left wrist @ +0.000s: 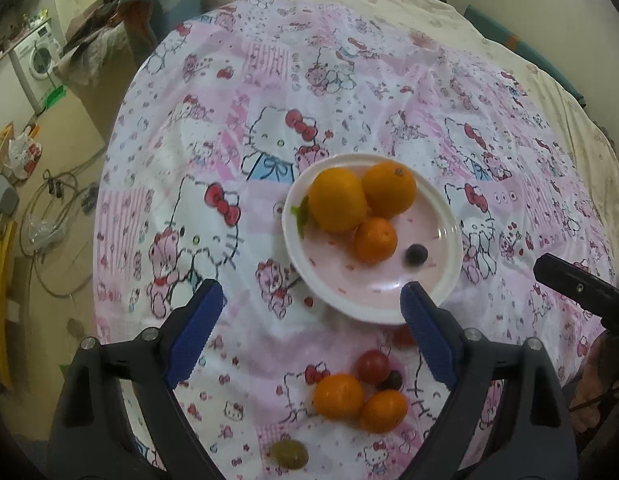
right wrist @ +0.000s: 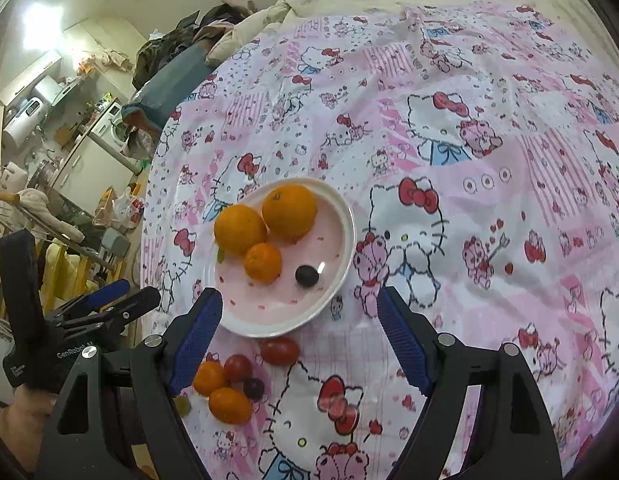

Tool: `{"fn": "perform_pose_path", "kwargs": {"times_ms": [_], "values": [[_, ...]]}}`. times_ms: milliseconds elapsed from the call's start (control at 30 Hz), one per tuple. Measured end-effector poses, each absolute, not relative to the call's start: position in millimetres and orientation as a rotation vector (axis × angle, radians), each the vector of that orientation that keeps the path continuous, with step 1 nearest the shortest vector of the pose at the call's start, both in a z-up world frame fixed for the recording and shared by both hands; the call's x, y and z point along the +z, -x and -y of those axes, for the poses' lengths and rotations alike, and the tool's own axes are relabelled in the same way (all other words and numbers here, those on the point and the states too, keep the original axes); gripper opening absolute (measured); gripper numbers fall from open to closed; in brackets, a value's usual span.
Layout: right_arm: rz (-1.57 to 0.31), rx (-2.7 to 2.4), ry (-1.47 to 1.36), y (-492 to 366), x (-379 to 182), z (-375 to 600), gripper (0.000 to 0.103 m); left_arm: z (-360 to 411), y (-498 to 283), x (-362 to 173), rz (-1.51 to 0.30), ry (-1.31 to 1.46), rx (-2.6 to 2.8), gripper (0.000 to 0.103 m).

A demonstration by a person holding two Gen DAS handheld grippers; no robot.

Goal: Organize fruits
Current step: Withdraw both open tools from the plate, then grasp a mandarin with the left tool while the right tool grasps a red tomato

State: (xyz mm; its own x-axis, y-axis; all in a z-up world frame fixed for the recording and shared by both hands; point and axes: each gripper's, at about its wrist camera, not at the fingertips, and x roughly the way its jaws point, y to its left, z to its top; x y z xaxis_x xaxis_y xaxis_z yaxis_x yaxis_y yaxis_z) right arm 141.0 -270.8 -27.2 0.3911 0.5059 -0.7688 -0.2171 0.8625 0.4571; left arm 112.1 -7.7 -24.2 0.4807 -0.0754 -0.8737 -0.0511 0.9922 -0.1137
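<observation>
cloth (left wrist: 349, 92): pink and white cartoon print, spread over a bed; everything else lies on it.
left gripper (left wrist: 311, 312): jaws stand wide apart, nothing held between them; blue pads (left wrist: 195, 332) are seen above bare cloth and the plate's near rim. in the right wrist view it is seen at the far left, borne by a gloved hand (right wrist: 33, 356).
plate (left wrist: 441, 280): white rim, pink inside, set on the cloth ahead of both grippers.
fruit on plate: two big oranges (left wrist: 337, 200) (left wrist: 389, 189) touching at the far side, a small orange (left wrist: 375, 240) just in front of them, a dark grape (left wrist: 416, 255) alone to its right; a green leaf (left wrist: 301, 213) shows at the left rim.
loose fruit: near the plate's front edge, on the cloth. green grape (left wrist: 289, 454) nearest the camera, then two small oranges (left wrist: 338, 396) (left wrist: 383, 411) touching, a red tomato (left wrist: 373, 367) and a dark grape (left wrist: 394, 380) behind them; a second tomato (right wrist: 280, 351) is seen just below the rim.
right gripper (right wrist: 299, 332): jaws wide apart, nothing held; the plate's front edge is seen between the pads.
</observation>
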Motion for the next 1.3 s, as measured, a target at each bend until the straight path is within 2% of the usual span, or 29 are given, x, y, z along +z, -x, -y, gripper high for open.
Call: {"fn": "perform_pose_path", "kwargs": {"times_ms": [900, 1067, 1133, 1200, 1300], "values": [[-1.148, 0.396, -0.376, -124.5, -48.7, 281.6, 0.082, 6.7, -101.4, -45.1, -1.135, 0.129, 0.041, 0.087], [-1.173, 0.378, -0.401, -129.6, -54.6, 283.0, 0.082, 12.6, -100.6, -62.1, -1.209, 0.152, -0.003, 0.083], [-1.174, 0.377, -0.396, -130.1, -55.2, 281.6, 0.082, 18.6, -98.7, -71.6, -1.257, 0.154, -0.034, 0.078], [-1.175, 0.380, -0.392, -130.7, -55.7, 280.2, 0.082, 24.0, -97.6, -83.8, -1.322, 0.160, -0.056, 0.067], [-1.178, 0.385, -0.389, -130.7, -56.6, 278.7, 0.082, 26.2, -95.0, -96.9, -1.395, 0.197, -0.052, 0.063]]}}
